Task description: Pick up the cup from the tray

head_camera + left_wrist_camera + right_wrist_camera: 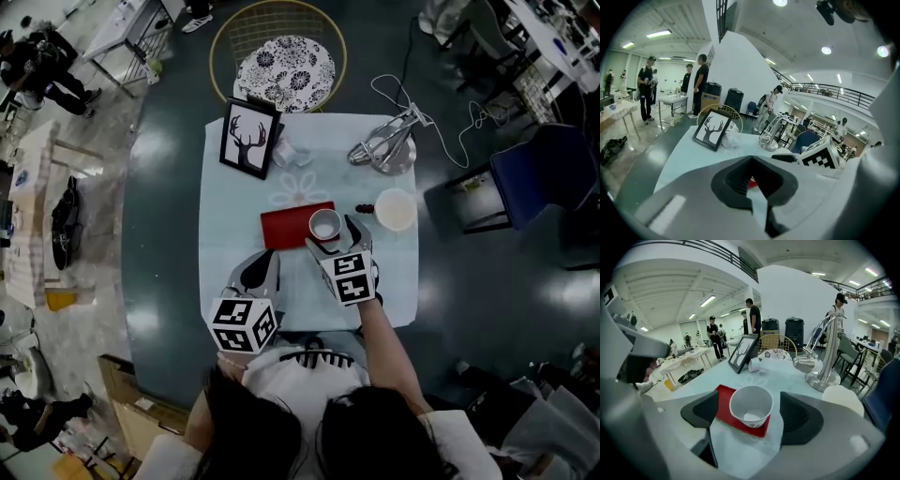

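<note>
A white paper cup (325, 224) stands upright on the right end of a red tray (289, 227) on the pale cloth. My right gripper (334, 238) is at the cup from the near side, one jaw on each side. In the right gripper view the empty cup (751, 405) sits between the dark pads (700, 411) with a gap on both sides, so the right gripper (751, 417) is open and touches nothing. My left gripper (264, 262) hovers near the tray's near-left corner, shut and empty. Its pads (736, 180) frame a sliver of the red tray (751, 183).
At the table's far left stands a framed deer picture (251, 138), a clear glass (284, 153) lying beside it. A silver stand (386, 148) is at the far right, and a white round dish (395, 209) sits right of the cup. A round chair (284, 64) stands beyond the table.
</note>
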`<control>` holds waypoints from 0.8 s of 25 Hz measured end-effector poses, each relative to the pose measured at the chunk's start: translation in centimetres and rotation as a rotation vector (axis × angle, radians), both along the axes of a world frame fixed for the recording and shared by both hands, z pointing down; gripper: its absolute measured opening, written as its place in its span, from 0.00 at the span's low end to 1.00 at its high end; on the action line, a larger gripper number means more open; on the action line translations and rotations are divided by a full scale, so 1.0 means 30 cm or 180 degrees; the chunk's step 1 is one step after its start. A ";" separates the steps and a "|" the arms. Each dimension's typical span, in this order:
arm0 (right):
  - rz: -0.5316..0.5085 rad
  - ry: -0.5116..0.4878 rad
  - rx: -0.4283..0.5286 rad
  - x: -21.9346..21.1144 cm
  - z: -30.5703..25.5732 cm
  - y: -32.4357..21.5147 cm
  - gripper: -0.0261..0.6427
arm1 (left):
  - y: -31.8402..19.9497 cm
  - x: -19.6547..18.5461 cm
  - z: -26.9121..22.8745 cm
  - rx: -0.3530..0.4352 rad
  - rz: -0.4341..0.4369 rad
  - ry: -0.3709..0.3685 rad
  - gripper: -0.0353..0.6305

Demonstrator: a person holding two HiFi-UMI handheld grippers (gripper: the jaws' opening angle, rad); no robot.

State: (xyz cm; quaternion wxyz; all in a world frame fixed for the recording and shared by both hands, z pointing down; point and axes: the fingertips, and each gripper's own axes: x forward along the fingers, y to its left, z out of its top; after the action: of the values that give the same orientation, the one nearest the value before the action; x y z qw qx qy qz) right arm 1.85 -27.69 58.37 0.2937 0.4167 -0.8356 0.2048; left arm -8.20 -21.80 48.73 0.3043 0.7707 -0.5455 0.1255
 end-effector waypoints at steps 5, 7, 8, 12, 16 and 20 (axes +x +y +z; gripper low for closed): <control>-0.0106 0.0011 -0.0159 -0.029 0.054 -0.018 0.67 | -0.041 -0.002 0.021 -0.0061 -0.0006 -0.0052 0.06; -0.0128 0.0029 -0.0200 -0.034 0.072 -0.020 0.67 | -0.052 0.000 0.029 -0.0081 -0.0007 -0.0068 0.05; -0.0126 0.0043 -0.0208 -0.034 0.080 -0.024 0.67 | -0.059 0.002 0.032 -0.0084 -0.0003 -0.0074 0.06; -0.0108 0.0080 -0.0261 -0.031 0.099 -0.036 0.67 | -0.076 0.024 0.041 -0.0098 0.0056 -0.0097 0.06; -0.0166 0.0104 -0.0314 -0.037 0.117 -0.030 0.67 | -0.072 0.031 0.047 -0.0120 0.0075 -0.0119 0.05; -0.0181 0.0143 -0.0368 -0.036 0.132 -0.033 0.65 | -0.070 0.019 0.048 -0.0132 0.0033 -0.0147 0.06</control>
State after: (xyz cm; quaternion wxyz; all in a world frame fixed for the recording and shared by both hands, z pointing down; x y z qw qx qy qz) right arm 0.78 -28.70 62.34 0.3416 0.3797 -0.8270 0.2348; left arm -7.64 -23.89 50.16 0.3069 0.7640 -0.5457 0.1561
